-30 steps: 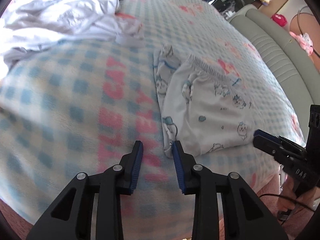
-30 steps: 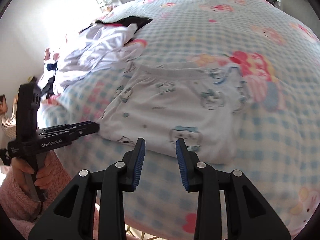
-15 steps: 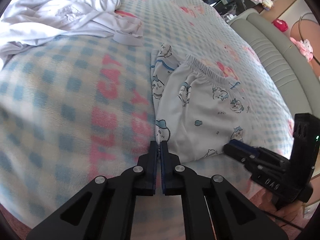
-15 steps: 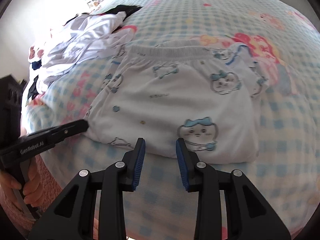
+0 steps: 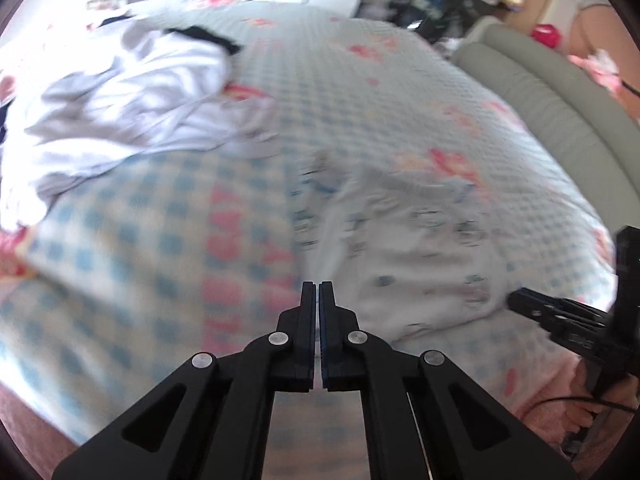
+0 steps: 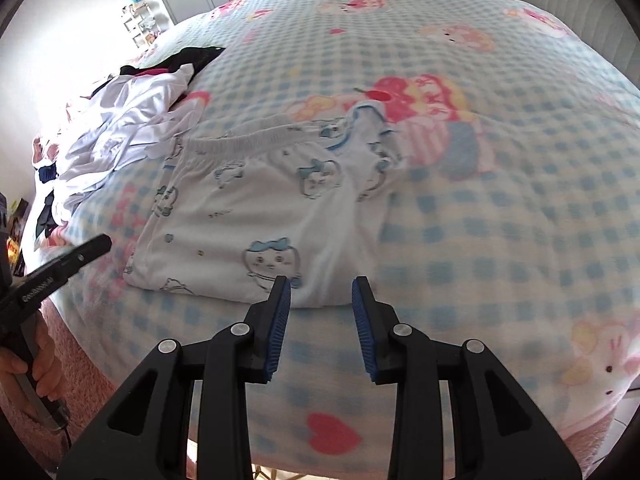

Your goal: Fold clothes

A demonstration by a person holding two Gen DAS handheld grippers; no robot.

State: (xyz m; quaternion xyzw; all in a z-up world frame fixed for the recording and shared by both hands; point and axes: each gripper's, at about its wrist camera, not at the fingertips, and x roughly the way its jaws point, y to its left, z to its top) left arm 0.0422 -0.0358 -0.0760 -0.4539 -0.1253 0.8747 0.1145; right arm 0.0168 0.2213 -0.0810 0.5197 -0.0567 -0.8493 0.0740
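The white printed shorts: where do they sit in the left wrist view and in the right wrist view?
Left wrist view: white printed shorts, blurred, right of centre, just beyond the shut left gripper.
Right wrist view: shorts left of centre, near edge just ahead of the open right gripper.
Shared landmark: pile of white clothes, upper left in both.

left wrist: shorts (image 5: 420, 256) and bed (image 5: 160, 240) motion-blurred, prints unreadable | right tool (image 5: 516, 303) cut by edge | white pile (image 6: 120, 128) overexposed
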